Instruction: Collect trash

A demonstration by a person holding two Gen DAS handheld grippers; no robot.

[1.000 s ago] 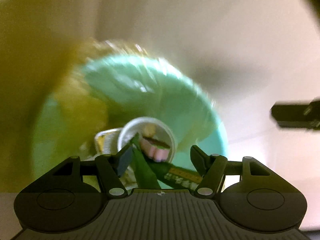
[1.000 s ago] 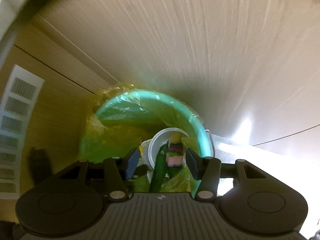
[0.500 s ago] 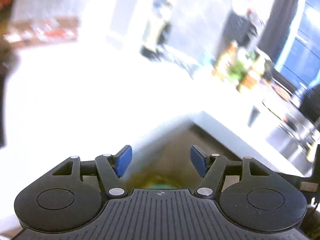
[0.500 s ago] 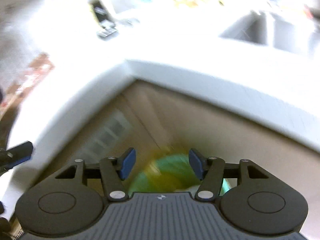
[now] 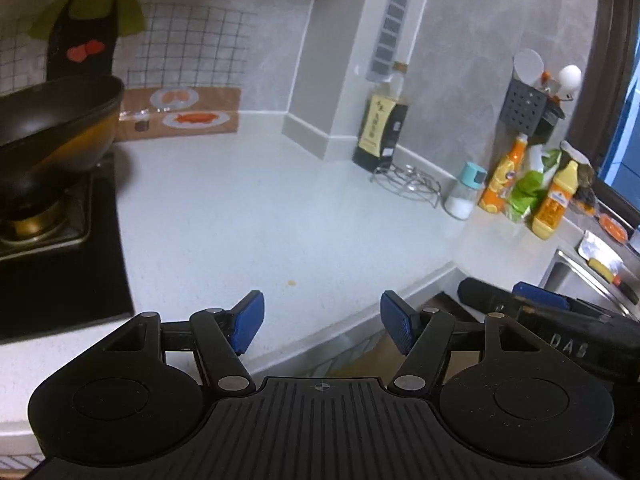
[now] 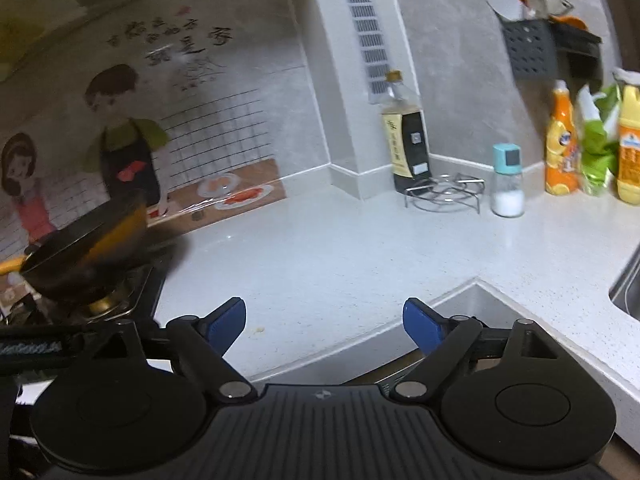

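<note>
Both grippers have swung up from the lined bin below the counter, where a second ago they hung over a cup and green wrappers, and now look out level across the worktop. Neither carries anything: the left gripper (image 5: 322,322) has its jaws spread wide with nothing between them, and the right gripper (image 6: 324,322) is likewise agape and empty, which suits hands that are free to look for the next piece.

At far left a dark wok (image 5: 56,120) sits on the burner of a black hob (image 5: 60,280), kept clear of the working area. Next comes the broad white countertop (image 5: 280,200), nearly bare. The one thing on it that could be trash is a tiny yellowish crumb (image 5: 291,282), lying just ahead of the left gripper's fingertips and also visible from the right wrist (image 6: 258,330); it is too small to say what it is. The bin itself is out of view in both pictures.

Further right, against the grey wall, stand a tall sauce bottle (image 6: 406,148), a wire trivet (image 6: 444,194) and a salt shaker (image 6: 507,182), then an orange bottle (image 6: 560,152) and a yellow one (image 6: 630,148), all lined along the back edge, probably to leave the front free. A dark utensil caddy (image 6: 532,50) hangs on the wall above them. At far right the counter turns toward a steel sink (image 5: 580,276).
</note>
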